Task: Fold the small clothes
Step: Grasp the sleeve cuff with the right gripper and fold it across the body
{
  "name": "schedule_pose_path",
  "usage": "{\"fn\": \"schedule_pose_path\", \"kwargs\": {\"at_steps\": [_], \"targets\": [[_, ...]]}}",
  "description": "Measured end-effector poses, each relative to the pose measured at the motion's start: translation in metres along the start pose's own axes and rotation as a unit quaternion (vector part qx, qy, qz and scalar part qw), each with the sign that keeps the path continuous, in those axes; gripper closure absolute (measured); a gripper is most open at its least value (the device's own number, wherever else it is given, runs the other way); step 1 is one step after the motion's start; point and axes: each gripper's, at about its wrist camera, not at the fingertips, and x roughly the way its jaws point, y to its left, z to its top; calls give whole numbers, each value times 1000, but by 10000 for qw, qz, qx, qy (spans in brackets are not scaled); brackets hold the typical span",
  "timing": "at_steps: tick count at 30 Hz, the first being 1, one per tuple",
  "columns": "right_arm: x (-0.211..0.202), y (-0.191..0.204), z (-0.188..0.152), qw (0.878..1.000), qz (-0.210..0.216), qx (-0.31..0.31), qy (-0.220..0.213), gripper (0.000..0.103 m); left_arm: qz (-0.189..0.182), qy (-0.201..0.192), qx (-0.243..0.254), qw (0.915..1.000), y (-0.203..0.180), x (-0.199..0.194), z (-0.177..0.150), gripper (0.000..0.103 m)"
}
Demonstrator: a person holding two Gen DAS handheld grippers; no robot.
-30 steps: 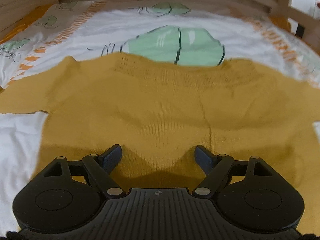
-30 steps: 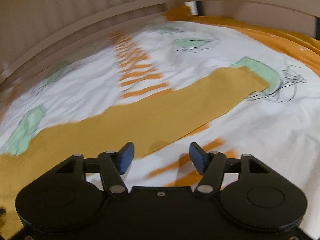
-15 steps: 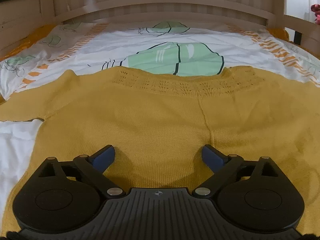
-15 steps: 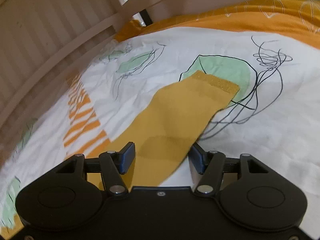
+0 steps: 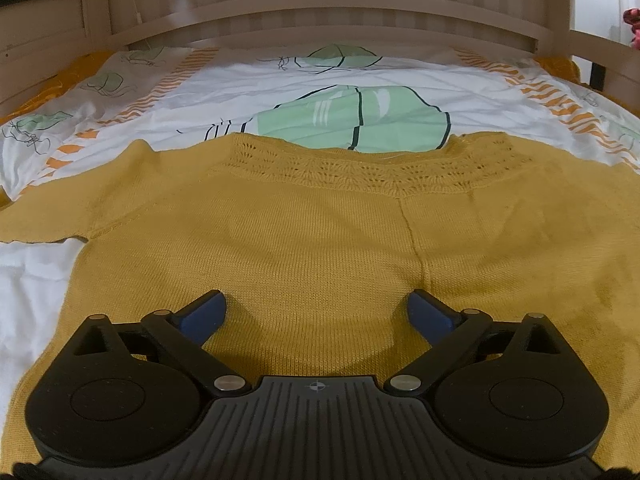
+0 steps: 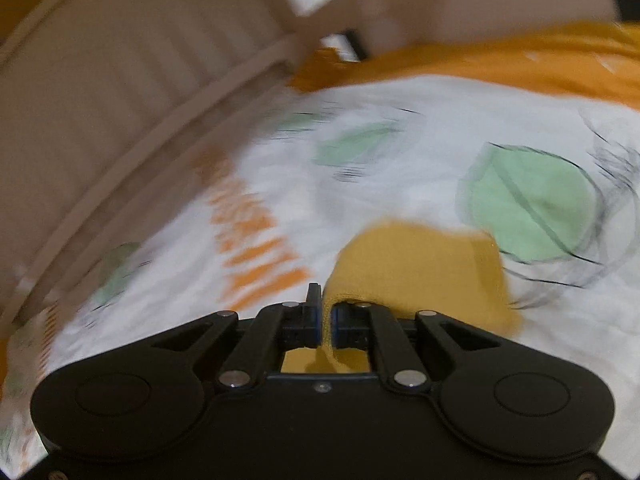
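A mustard-yellow knitted sweater [image 5: 320,240] lay spread flat on the bed, its back or front facing up, with the lacy openwork neckline [image 5: 352,168] at the far side and the hem nearest you. One sleeve ran off toward the left edge of the left wrist view, lying flat on the sheet. A faint vertical crease ran down the body right of centre.

Your left gripper [image 5: 318,312] hovered low over the lower part of the sweater's body. Its jaws stood as wide as they go and gripped nothing; only flat knit showed between the two blue pads [image 5: 202,314].

In the right wrist view, which was blurred, your right gripper [image 6: 325,316] had just closed on the sweater's other sleeve [image 6: 420,268]. The jaws were almost fully together, pinching a fold of yellow knit between the pads, and the sleeve's end bunched up beyond and to the right of the fingertips, above the sheet.

Under the sweater was a white sheet [image 5: 280,92] printed with pale green shapes, thin black scribbled lines and bands of short orange stripes. An orange blanket [image 6: 500,60] edged the far side of the bed in the right wrist view. A pale slatted bed frame [image 5: 320,4] rose behind the bedding.
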Motion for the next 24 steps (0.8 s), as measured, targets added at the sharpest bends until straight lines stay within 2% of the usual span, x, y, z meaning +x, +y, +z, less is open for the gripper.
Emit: {"fn": "schedule_pose_path", "kwargs": {"at_steps": [6, 9, 13, 17, 20, 21, 24], "targets": [[-29, 98, -15, 9921, 1088, -601, 186, 90, -8, 11, -9, 10000, 1, 1, 0, 3], [-36, 151, -37, 9816, 1607, -929, 453, 90, -27, 17, -27, 10000, 2, 1, 0, 3], [-34, 210, -79, 9649, 2028, -1378, 937, 90, -68, 31, -70, 9999, 4, 0, 1, 3], [-19, 246, -125, 9505, 2229, -1628, 1429, 90, -194, 98, -135, 9997, 9, -1, 3, 3], [-12, 263, -157, 9429, 2205, -1864, 1661, 90, -473, 338, -58, 9983, 18, -6, 7, 6], [-14, 266, -166, 9405, 2189, -1966, 1701, 89, -606, 416, -19, 9973, 24, -11, 8, 13], [-18, 278, -194, 9309, 2118, -2359, 1816, 84, -755, 438, -213, 9960, 51, -31, 4, 17]]}}
